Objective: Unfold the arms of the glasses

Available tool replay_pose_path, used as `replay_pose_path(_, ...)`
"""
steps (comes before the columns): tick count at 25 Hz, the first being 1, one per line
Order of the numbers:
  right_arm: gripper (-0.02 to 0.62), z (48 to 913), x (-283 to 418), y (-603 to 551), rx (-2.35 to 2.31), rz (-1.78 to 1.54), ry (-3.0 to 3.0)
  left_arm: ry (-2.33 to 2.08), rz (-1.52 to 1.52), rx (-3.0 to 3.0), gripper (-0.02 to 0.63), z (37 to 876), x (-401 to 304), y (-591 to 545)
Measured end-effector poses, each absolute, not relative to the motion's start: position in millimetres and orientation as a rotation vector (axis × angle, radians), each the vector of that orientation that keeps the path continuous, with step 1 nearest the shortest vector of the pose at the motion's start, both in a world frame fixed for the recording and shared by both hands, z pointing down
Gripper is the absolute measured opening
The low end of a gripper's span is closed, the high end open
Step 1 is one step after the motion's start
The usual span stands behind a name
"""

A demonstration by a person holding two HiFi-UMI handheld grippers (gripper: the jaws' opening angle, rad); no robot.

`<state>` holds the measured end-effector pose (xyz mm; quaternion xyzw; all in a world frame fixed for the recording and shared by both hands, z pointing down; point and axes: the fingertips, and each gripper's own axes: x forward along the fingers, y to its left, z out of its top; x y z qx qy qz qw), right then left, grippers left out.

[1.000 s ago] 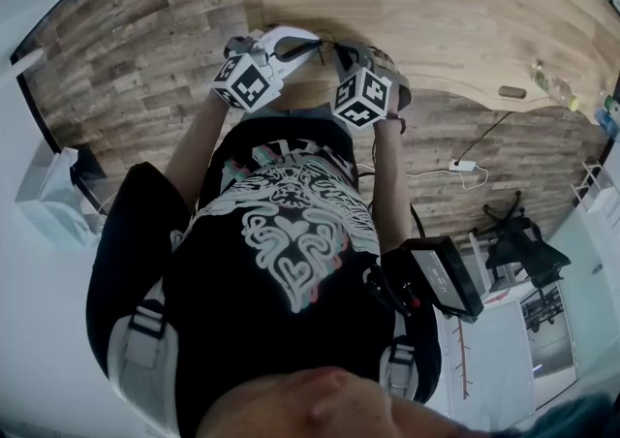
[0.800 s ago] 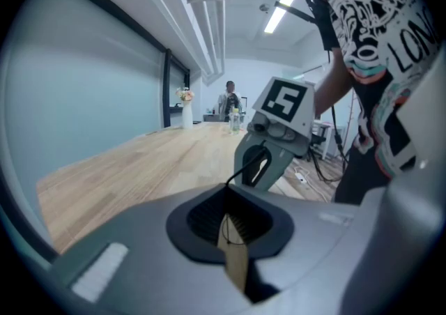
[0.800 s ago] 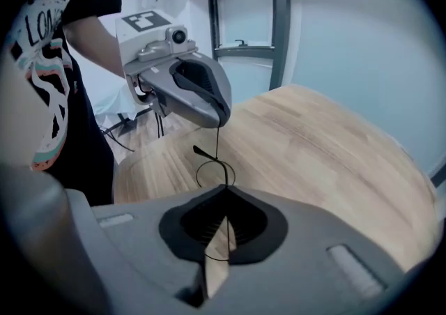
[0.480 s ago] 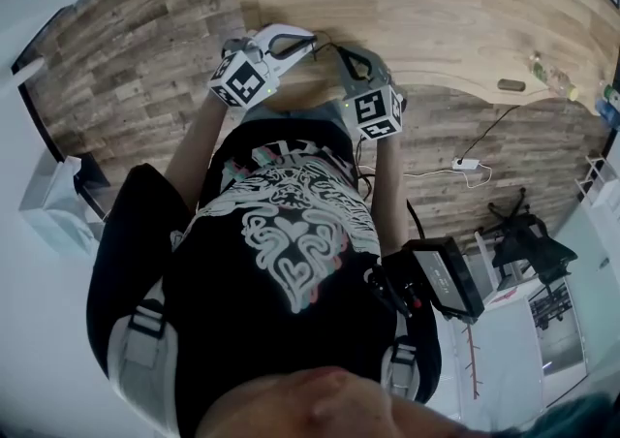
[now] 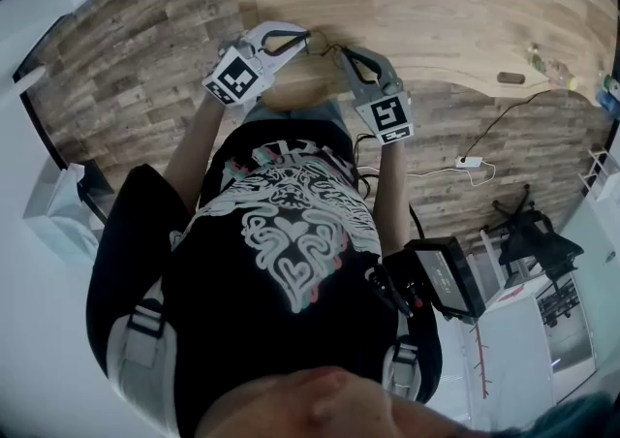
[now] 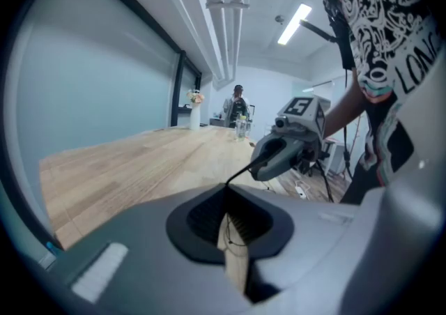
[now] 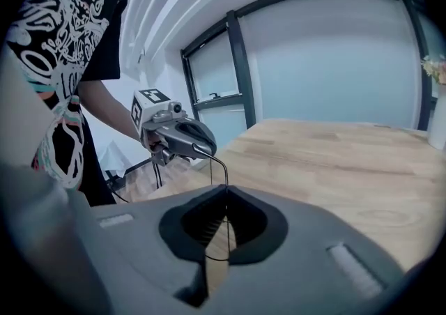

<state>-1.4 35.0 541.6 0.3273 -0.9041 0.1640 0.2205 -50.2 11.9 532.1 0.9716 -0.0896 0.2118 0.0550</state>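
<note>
The glasses [image 5: 325, 45] are a thin black wire frame, held in the air over the near edge of the wooden table [image 5: 436, 10]. My left gripper [image 5: 307, 36] is shut on one thin wire end [image 6: 240, 173]. My right gripper [image 5: 340, 50] is shut on the other [image 7: 224, 167]. The two tips stand a short way apart with the wire bent between them. In the left gripper view my jaws [image 6: 226, 194] face the right gripper [image 6: 289, 146]. In the right gripper view my jaws [image 7: 226, 194] face the left gripper [image 7: 178, 136]. A wire loop [image 7: 216, 251] shows behind the shut jaws.
On the table's far right lie a small dark object [image 5: 511, 78] and bottles [image 5: 547, 63]. A power strip [image 5: 468, 163] with a cable is on the wood floor. A vase of flowers [image 6: 194, 110] and a glass [image 6: 242, 127] stand at the table's far end, with a person [image 6: 237, 104] behind.
The two grippers have drawn apart: the right one swung out to the right, the left one slightly left. A gap spanned by the wire now shows between the tips.
</note>
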Motion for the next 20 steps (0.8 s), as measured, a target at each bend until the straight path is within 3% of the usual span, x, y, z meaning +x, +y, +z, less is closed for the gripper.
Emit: replay_pose_path(20, 0.002, 452, 0, 42, 0.994, 0.573, -2.834, -0.440, 0.428, 2.784, -0.009, 499, -83, -7)
